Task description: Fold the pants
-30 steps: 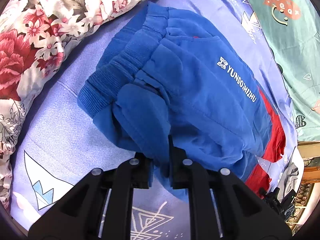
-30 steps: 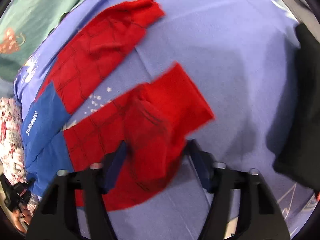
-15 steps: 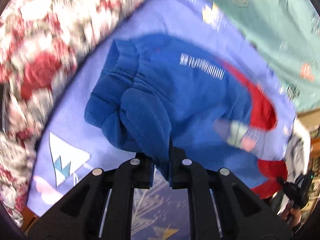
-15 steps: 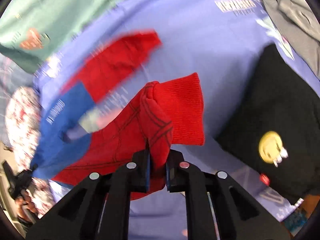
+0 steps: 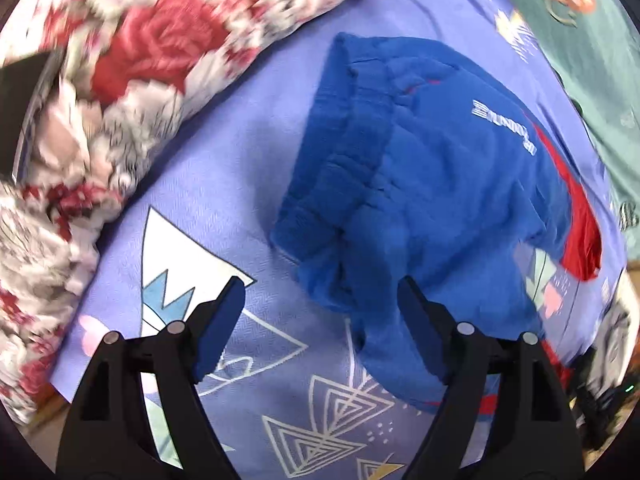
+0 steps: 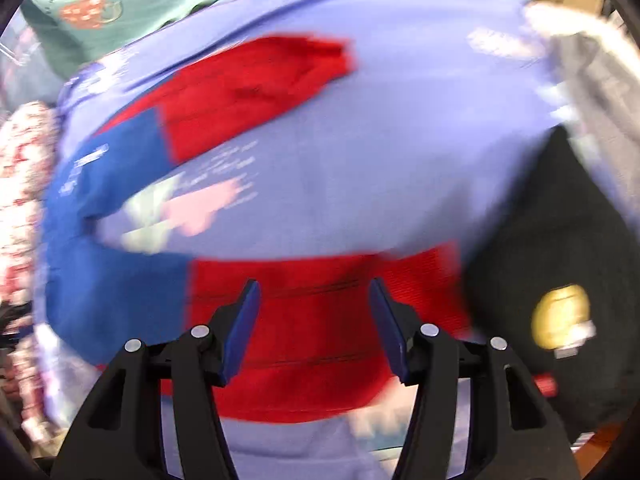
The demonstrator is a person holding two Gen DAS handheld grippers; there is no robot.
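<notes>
The pants (image 5: 432,184) are blue at the waist and red at the legs, lying on a lilac patterned bedsheet (image 5: 224,184). In the left wrist view the ribbed waistband is bunched up, with white lettering on the hip. My left gripper (image 5: 320,292) is open just in front of the waist, with blue cloth between the fingers but not pinched. In the blurred right wrist view the two red legs (image 6: 320,312) are spread apart in a V. My right gripper (image 6: 314,296) is open over the near red leg.
A floral quilt (image 5: 120,80) lies along the left of the sheet. A green printed cloth (image 5: 592,20) lies at the far right. A black garment with a yellow print (image 6: 560,304) lies right of the near leg, with a grey garment (image 6: 592,68) behind it.
Both grippers have opened and let go of the pants: the left released the blue waist, the right released the red leg. The near leg now lies flat, spread away from the other.
</notes>
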